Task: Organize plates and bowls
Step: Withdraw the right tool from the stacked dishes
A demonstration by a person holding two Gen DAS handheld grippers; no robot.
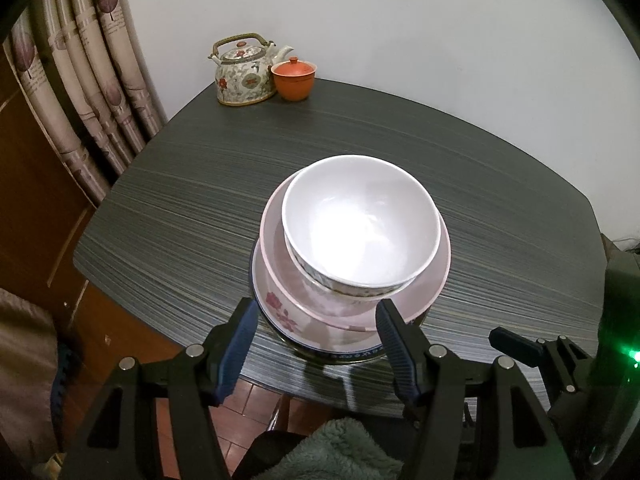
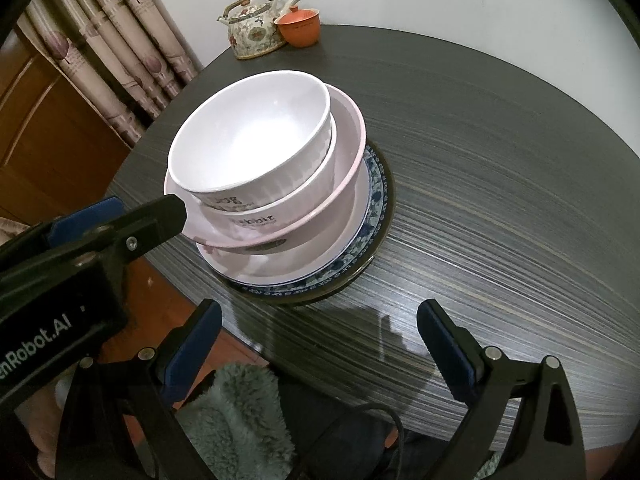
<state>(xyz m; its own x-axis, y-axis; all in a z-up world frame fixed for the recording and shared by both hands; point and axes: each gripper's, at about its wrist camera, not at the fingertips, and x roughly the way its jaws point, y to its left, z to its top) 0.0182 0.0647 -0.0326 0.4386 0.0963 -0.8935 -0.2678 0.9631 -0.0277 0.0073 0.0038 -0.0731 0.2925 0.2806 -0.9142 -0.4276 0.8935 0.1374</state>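
A stack of dishes stands on the dark table (image 1: 500,184). A white bowl (image 1: 360,220) sits on top, nested in a second white bowl (image 2: 280,210). Both rest in a pink dish (image 1: 424,292) over a flowered plate (image 1: 280,312) and a blue-rimmed plate (image 2: 372,208). My left gripper (image 1: 316,320) is open and empty, its fingers just in front of the stack's near edge. It also shows in the right wrist view (image 2: 160,216) beside the stack. My right gripper (image 2: 320,320) is open and empty, near the table's front edge, short of the stack (image 2: 256,152).
A patterned teapot (image 1: 244,72) and an orange lidded cup (image 1: 294,78) stand at the table's far corner by the wall. Curtains (image 1: 80,80) hang at the left. A green fleece cloth (image 2: 236,420) lies below the table's front edge.
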